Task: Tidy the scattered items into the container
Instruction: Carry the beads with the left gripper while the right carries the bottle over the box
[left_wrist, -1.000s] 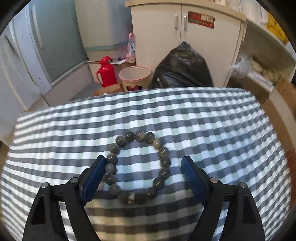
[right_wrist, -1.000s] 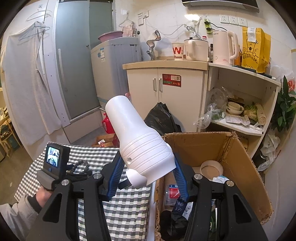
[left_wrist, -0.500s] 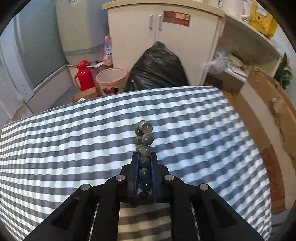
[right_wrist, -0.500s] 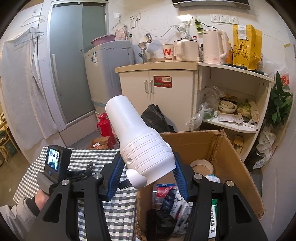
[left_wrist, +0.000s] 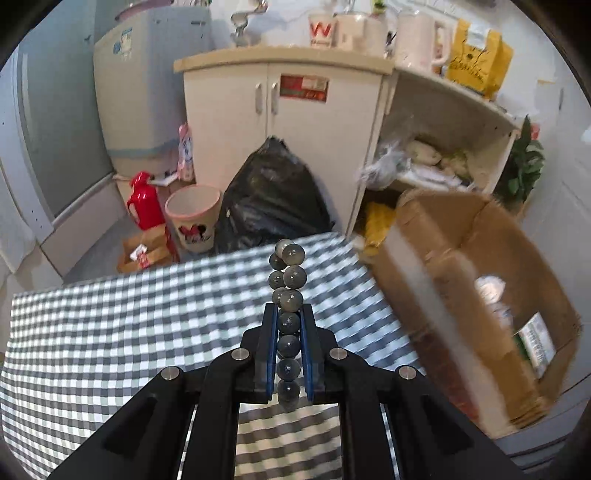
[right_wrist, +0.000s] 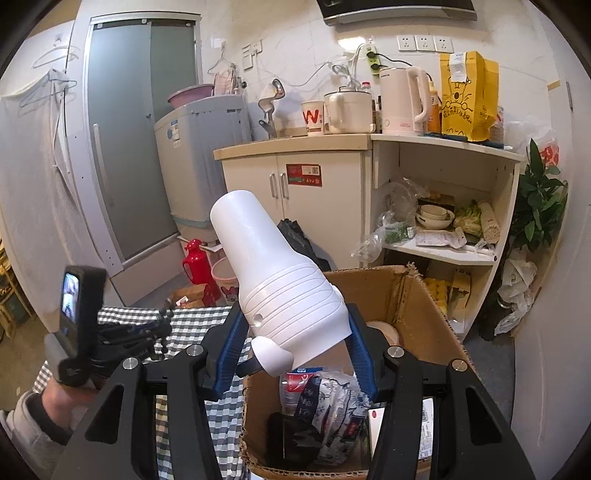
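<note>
Bead bracelet (left_wrist: 289, 325) pinched upright between closed left tongs (left_wrist: 289, 314) above checked tabletop (left_wrist: 110, 325), right tongs (right_wrist: 291, 343) gripping white bottle (right_wrist: 273, 280) over cardboard box (right_wrist: 424, 306).

A: Cardboard box (left_wrist: 461, 295) in left wrist view is motion-blurred, contents unreadable. Bead bracelet (left_wrist: 290, 302): lower beads hidden between the fingers (left_wrist: 266, 350).

B: Right wrist view: white bottle (right_wrist: 280, 284) covers part of the box's back wall; box's near edge cut off by the frame bottom. Left gripper (right_wrist: 162, 325) blurred, bracelet there barely resolvable.
</note>
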